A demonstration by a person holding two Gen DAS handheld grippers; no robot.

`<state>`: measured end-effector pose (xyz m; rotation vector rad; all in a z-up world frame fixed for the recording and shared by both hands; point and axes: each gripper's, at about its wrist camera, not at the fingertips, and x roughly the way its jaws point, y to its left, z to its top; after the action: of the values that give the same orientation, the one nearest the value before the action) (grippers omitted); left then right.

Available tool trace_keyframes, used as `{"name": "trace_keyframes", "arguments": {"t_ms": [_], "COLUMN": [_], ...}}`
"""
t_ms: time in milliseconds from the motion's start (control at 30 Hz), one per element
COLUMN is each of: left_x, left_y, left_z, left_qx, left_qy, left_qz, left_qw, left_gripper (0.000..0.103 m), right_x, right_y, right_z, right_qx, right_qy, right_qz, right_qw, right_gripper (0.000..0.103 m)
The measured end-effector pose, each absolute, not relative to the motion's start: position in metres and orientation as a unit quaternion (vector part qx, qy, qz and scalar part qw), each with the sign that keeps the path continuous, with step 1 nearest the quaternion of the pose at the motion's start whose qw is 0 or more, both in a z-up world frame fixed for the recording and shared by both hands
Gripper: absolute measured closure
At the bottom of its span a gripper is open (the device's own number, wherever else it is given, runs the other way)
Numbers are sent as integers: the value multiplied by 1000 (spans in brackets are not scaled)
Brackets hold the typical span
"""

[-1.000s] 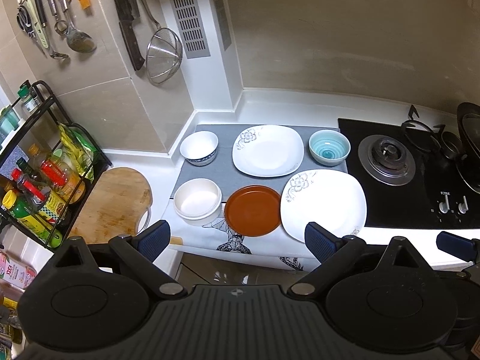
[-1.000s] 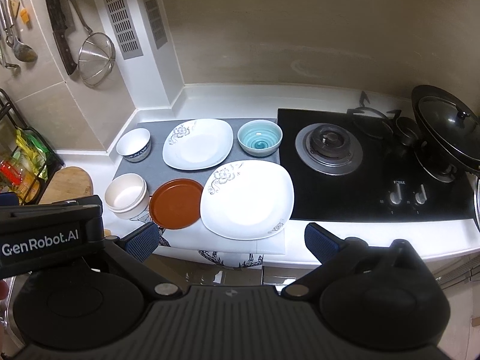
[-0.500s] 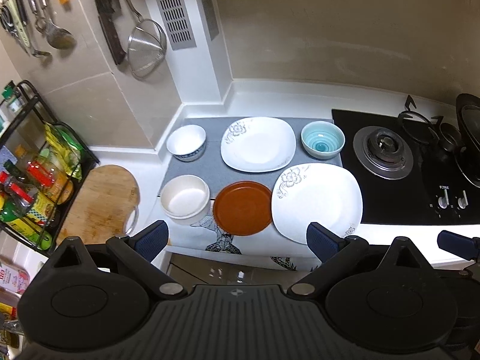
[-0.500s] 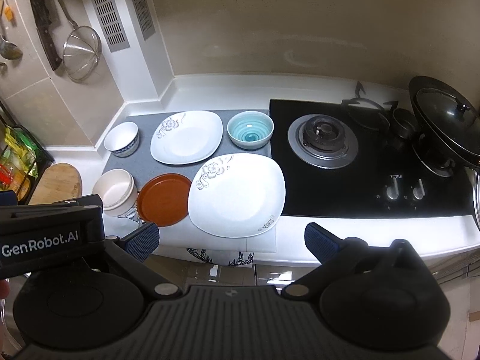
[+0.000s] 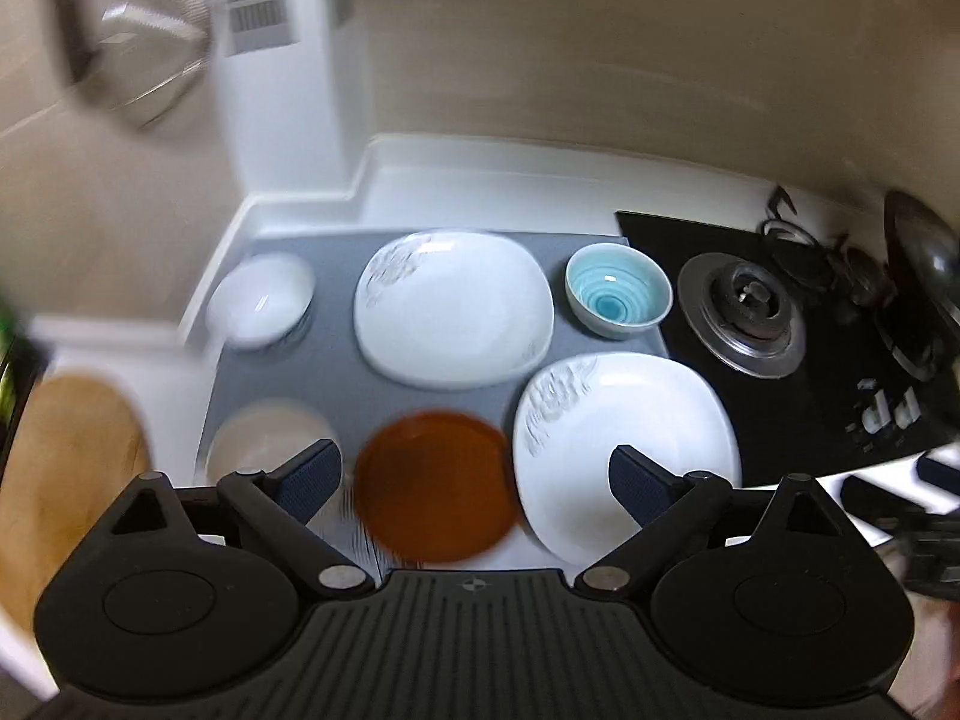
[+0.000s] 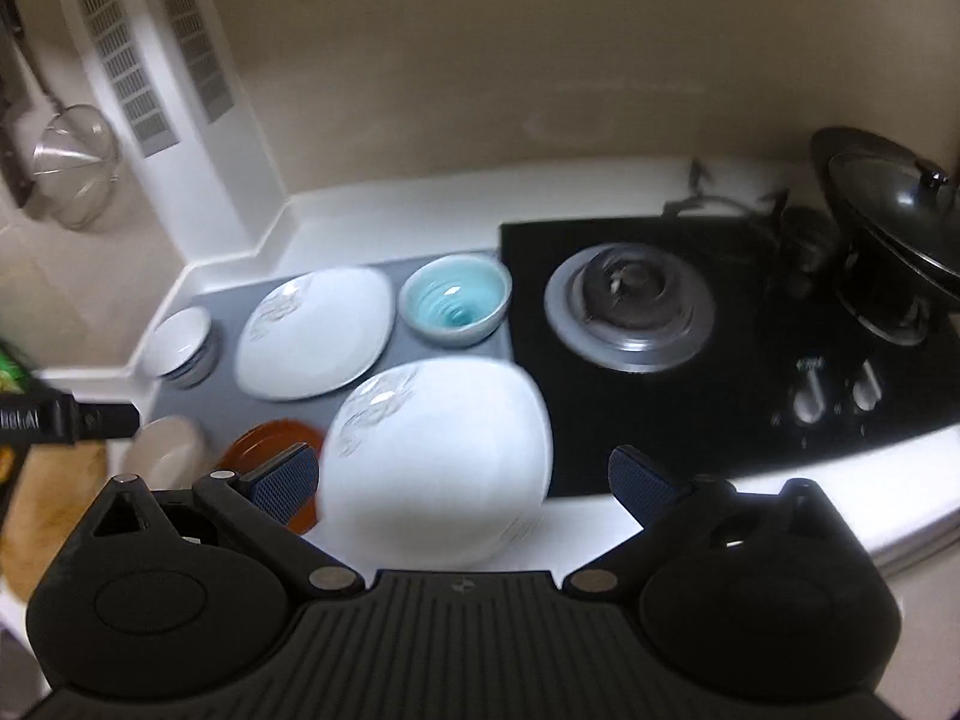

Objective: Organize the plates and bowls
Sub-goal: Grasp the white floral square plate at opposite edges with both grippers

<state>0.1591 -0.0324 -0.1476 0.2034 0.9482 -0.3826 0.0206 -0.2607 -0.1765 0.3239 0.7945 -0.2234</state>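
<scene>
On a grey mat [image 5: 336, 360] lie two white square plates, one at the back [image 5: 453, 309] [image 6: 315, 339] and one at the front right [image 5: 627, 450] [image 6: 435, 456]. A brown round plate [image 5: 435, 486] [image 6: 270, 441] sits left of the front one. A blue bowl [image 5: 618, 291] [image 6: 456, 300], a white bowl [image 5: 261, 300] [image 6: 177, 345] at the back left and a cream bowl [image 5: 264, 441] [image 6: 165, 450] at the front left complete the set. My left gripper [image 5: 474, 477] hangs open above the brown plate. My right gripper [image 6: 462, 477] is open over the front white plate. Both hold nothing.
A black gas hob [image 6: 660, 312] adjoins the mat on the right, with a lidded wok [image 6: 894, 216] at its far end and knobs [image 6: 834, 396] near the front. A wooden board [image 5: 60, 468] lies left. A metal strainer [image 5: 150, 54] hangs on the wall.
Both grippers have moved forward and down toward the counter, so the dishes look larger. The views are now motion-blurred. No dish has shifted, and both grippers stay open.
</scene>
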Motion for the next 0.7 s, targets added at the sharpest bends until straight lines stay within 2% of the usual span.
{"name": "trace_keyframes", "arguments": {"t_ms": [100,167,233,300,367,400,467,600,667,700], "left_x": [203,237,270,293,309,317,324,328,331,332], "left_y": [-52,-62,-74,-85,-90,-91,-91,-104,-107,-109], "left_z": [-183,-211,-244,-273,-296,-306,-319,-329,-328,-328], "left_qx": [142,126,110,107,98,91,74,82,83,76], "left_qy": [472,517,578,619,653,665,681,674,674,677], "left_qz": [-221,-247,-275,-289,-282,-277,-278,-295,-290,-288], "left_qw": [842,810,760,722,696,688,673,672,675,674], "left_gripper": [6,7,18,42,45,46,46,46,47,52], "right_x": [38,48,48,45,38,34,28,31,34,34], "right_y": [-278,-291,-303,-312,-320,-324,-331,-343,-349,-350], "right_z": [-211,-236,-254,-271,-285,-293,-307,-335,-346,-350], "right_qx": [210,269,330,382,426,447,485,511,525,535], "right_qy": [411,441,423,406,388,381,375,375,375,371], "right_qz": [-53,-69,-79,-100,-120,-129,-142,-139,-148,-145], "right_qw": [885,853,840,824,809,799,777,761,750,745], "right_gripper": [0,0,0,0,1,3,22,26,37,37]}}
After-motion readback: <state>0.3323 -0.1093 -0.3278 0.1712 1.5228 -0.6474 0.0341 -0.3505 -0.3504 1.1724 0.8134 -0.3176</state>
